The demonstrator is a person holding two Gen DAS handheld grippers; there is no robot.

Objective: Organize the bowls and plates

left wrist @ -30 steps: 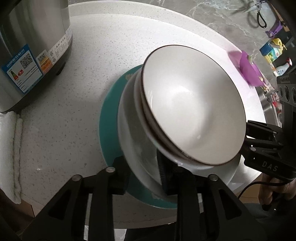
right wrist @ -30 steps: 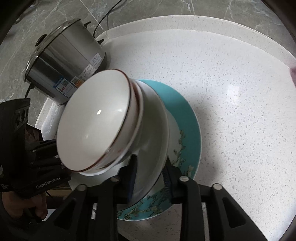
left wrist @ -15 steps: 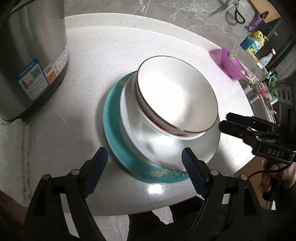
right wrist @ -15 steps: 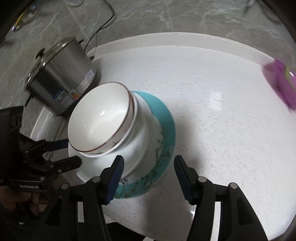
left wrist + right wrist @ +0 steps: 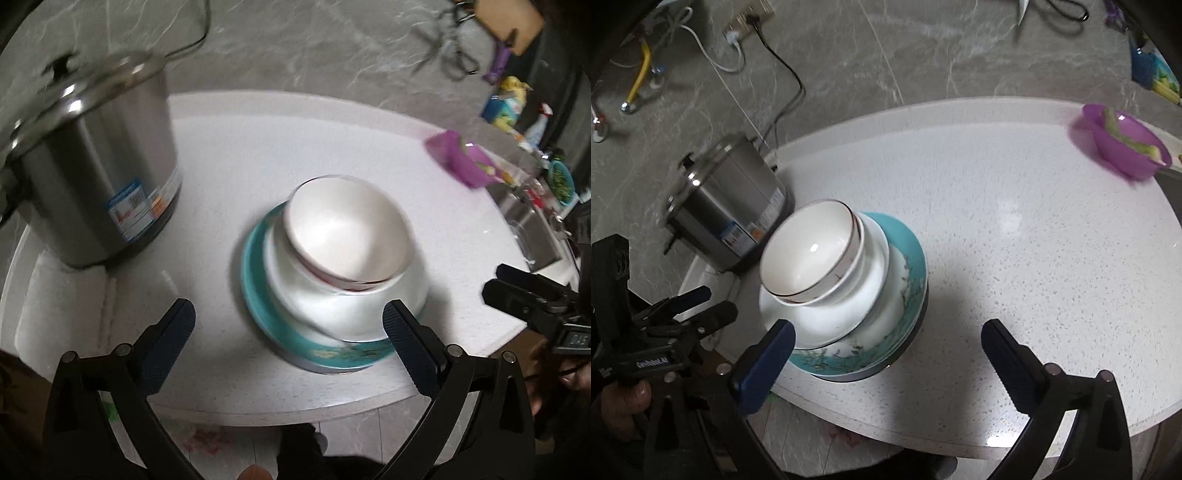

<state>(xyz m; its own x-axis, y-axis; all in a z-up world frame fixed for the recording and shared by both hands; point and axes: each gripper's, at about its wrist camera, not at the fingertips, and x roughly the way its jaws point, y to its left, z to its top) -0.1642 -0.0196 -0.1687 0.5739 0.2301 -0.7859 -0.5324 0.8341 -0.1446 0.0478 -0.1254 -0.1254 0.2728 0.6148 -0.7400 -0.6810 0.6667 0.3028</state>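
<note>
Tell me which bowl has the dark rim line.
The top bowl of the stack: a thin dark line rings its lip. The white bowl under it and the purple bowl off alone have none.

We look through two fisheye cameras, each mounted behind its own gripper and aimed steeply down over a white counter (image 5: 258, 155). In the left wrist view our fingers (image 5: 166, 343) frame the bottom of the frame; the stack of bowls and plates (image 5: 343, 269) sits near, just right of centre, and the steel pot (image 5: 92, 177) fills the upper left. In the right wrist view we face the same stack (image 5: 842, 288) from the opposite side, left of centre. Both views share the stack, the pot (image 5: 727, 206), the purple bowl (image 5: 1123, 144), and each shows the other gripper at its edge.
</note>
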